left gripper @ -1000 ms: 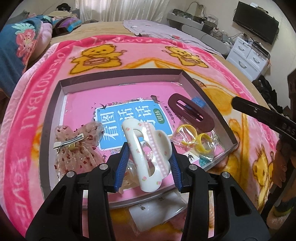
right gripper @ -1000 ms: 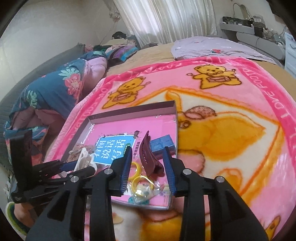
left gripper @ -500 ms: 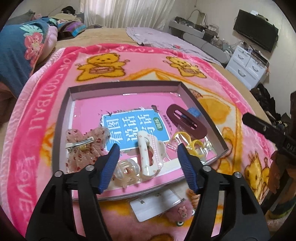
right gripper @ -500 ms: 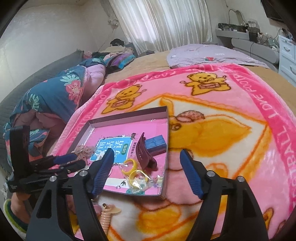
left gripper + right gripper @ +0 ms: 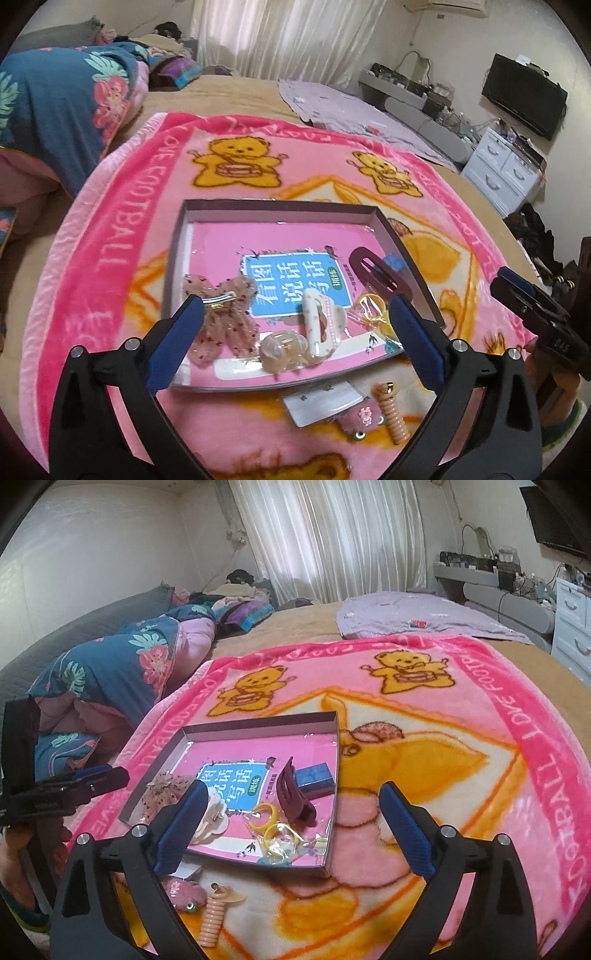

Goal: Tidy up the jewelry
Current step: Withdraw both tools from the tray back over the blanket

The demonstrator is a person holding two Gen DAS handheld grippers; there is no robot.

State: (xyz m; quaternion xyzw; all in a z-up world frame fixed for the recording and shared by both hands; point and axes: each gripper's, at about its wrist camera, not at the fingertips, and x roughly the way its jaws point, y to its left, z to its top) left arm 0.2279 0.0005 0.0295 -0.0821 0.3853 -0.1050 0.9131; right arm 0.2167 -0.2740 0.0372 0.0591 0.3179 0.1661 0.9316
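A shallow grey cardboard box lid lies on a pink bear-print fleece blanket. Inside sit a sheer pink bow hair clip, a white pink-dotted claw clip, a maroon oval hair clip and yellow rings in a clear bag. The left gripper and right gripper both hover with jaws spread wide, holding nothing. A peach spiral hair tie lies on the blanket just outside the lid.
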